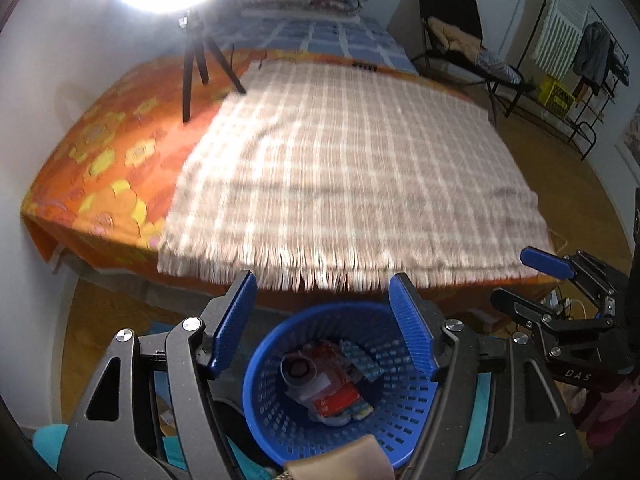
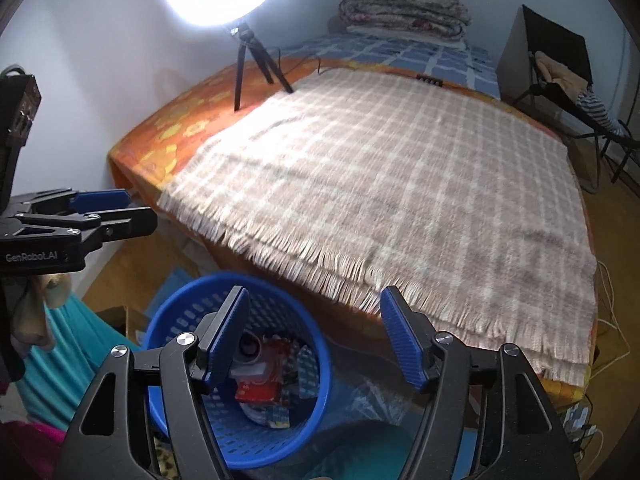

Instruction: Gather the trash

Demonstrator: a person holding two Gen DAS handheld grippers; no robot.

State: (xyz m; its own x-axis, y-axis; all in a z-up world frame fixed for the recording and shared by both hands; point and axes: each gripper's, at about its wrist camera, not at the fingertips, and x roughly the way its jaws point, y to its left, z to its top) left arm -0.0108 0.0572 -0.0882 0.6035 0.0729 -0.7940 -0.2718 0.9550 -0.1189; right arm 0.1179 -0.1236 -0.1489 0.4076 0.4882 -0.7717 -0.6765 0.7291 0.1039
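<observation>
A blue perforated basket (image 1: 400,412) stands on the floor at the foot of the bed and holds several pieces of trash (image 1: 324,380): wrappers, a red packet, blister packs. It also shows in the right wrist view (image 2: 208,304) with the trash (image 2: 264,380) inside. My left gripper (image 1: 322,318) is open and empty right above the basket. My right gripper (image 2: 314,332) is open and empty, just right of the basket's rim. In the left wrist view the right gripper (image 1: 536,280) shows at the right; in the right wrist view the left gripper (image 2: 120,208) shows at the left.
A checked fringed blanket (image 1: 352,176) covers the bed (image 1: 100,148), with nothing lying on it. A ring light on a tripod (image 1: 196,60) stands on the bed's far left. A folded quilt (image 2: 404,12) lies at the head. A chair with clothes (image 1: 460,44) stands at the right.
</observation>
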